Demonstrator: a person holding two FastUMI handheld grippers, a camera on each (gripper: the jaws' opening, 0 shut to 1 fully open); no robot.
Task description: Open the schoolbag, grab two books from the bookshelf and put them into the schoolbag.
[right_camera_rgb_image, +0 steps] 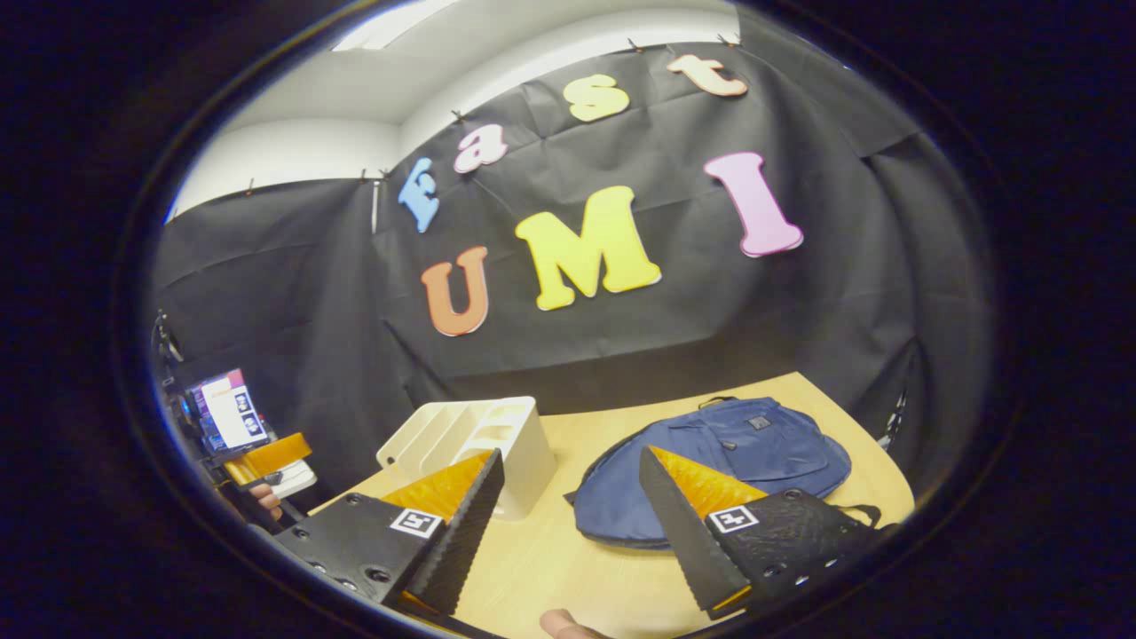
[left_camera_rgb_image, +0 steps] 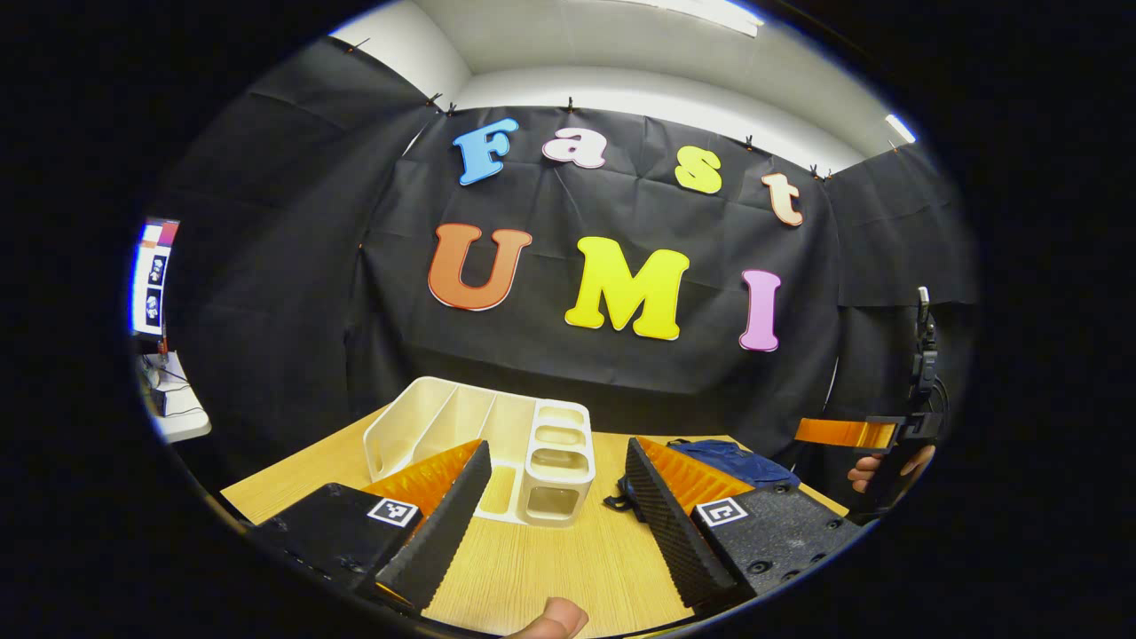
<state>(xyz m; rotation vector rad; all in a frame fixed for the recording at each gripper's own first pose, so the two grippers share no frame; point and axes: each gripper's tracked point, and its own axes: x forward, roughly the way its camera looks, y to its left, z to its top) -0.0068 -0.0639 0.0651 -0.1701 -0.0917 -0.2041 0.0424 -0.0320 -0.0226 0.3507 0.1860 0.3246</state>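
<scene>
Resting on wooden table [right_camera_rgb_image: 568,568]: white bookshelf [right_camera_rgb_image: 470,439], blue schoolbag [right_camera_rgb_image: 719,470]; both tongs agape, empty.

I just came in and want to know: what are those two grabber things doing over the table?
A person holds a grabber in each hand above a wooden table. Both the left gripper and the right gripper are open and hold nothing. A white bookshelf stands on the table, and I can't see any books in its slots. Beside it lies a blue schoolbag, flat and apparently closed. Nothing is being touched.
</scene>
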